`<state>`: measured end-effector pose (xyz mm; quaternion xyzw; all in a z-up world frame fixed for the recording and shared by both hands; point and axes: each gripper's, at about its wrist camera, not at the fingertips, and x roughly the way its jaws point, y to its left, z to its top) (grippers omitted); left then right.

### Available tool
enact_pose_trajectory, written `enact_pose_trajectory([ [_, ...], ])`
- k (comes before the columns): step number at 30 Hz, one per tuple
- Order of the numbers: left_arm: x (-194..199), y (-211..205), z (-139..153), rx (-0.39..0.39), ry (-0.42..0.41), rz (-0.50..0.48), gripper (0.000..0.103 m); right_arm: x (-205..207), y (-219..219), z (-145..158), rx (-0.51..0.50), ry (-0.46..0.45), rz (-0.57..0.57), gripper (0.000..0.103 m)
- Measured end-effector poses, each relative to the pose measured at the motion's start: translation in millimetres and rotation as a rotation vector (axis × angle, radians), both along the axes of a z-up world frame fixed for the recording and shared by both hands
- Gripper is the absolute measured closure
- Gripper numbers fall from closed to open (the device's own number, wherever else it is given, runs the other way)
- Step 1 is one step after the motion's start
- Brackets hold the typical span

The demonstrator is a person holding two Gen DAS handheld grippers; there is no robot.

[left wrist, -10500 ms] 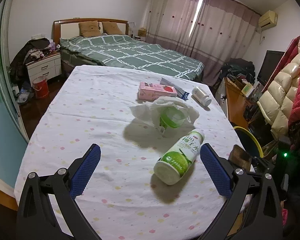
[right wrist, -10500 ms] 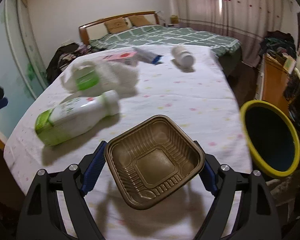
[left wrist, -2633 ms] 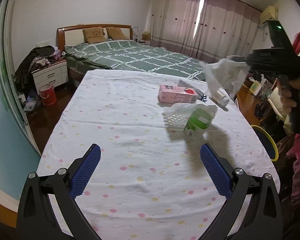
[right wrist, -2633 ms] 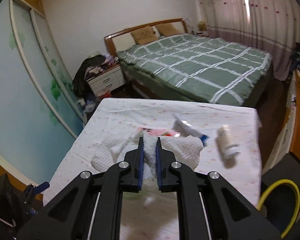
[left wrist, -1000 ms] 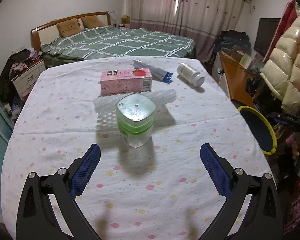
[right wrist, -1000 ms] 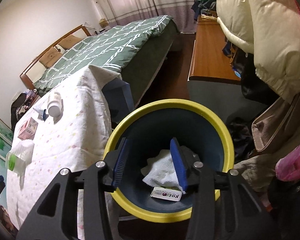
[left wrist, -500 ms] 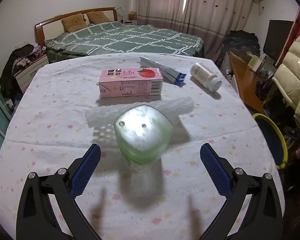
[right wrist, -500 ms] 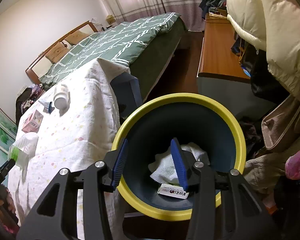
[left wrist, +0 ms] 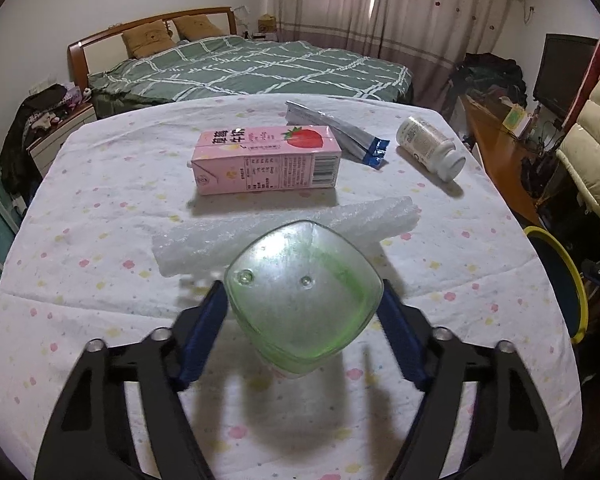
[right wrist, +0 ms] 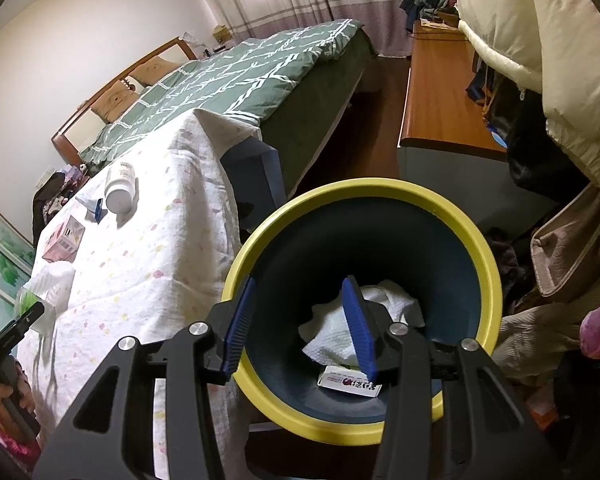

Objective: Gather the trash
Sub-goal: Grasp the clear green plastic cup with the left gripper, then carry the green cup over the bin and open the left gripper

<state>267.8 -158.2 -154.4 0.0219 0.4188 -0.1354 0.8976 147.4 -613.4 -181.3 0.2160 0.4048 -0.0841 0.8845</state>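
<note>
Closing on the green-lidded clear cup (left wrist: 303, 300), the left claw (left wrist: 302, 320) has a blue pad on either side of the cup's body, the pads at or very near its walls; whether they already press it cannot be told. The cup stands upright on the desk (left wrist: 100, 240), just in front of a roll of white foam wrap (left wrist: 284, 236). It looks like thin, light plastic (probably empty, though the contents are not visible), so it should flex and could slip under a hard squeeze; a moderate hold across the body below the lid seems safest. Beyond lie a pink strawberry milk carton (left wrist: 266, 164), a silver and blue sachet (left wrist: 336, 136) and a white pill bottle (left wrist: 430, 148), all well apart from the cup, leaving free room to lift straight up. The desk's right edge is near; the yellow-rimmed bin (right wrist: 360, 304) stands on the floor just beside it. The right claw (right wrist: 298, 326) hangs released and empty over the bin's mouth, where white wrapping (right wrist: 396, 312) and a small packet (right wrist: 340, 384) already lie.
</note>
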Motion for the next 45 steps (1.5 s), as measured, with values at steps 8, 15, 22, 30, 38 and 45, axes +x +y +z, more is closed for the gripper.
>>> enact_pose_trajectory([
  [8,-10,2,0,-0.001,0.012,-0.017,0.046,-3,1,0,0.005,-0.009,0.0,0.06],
  [15,-42,-2,6,-0.026,0.024,-0.049,0.046,-15,1,1,0.016,-0.026,-0.007,0.06],
  [22,-74,-27,26,-0.056,-0.007,-0.135,0.046,-37,1,-2,0.021,-0.038,-0.02,0.06],
  [30,-79,-96,50,-0.058,-0.037,-0.304,0.046,-77,-2,0,-0.023,-0.055,-0.065,0.06],
  [38,-75,-207,61,-0.062,-0.019,-0.526,0.046,-122,-16,4,-0.07,-0.065,-0.141,0.054],
  [45,-79,-303,47,-0.049,0.026,-0.676,0.046,-151,-25,1,-0.091,-0.046,-0.188,0.054],
])
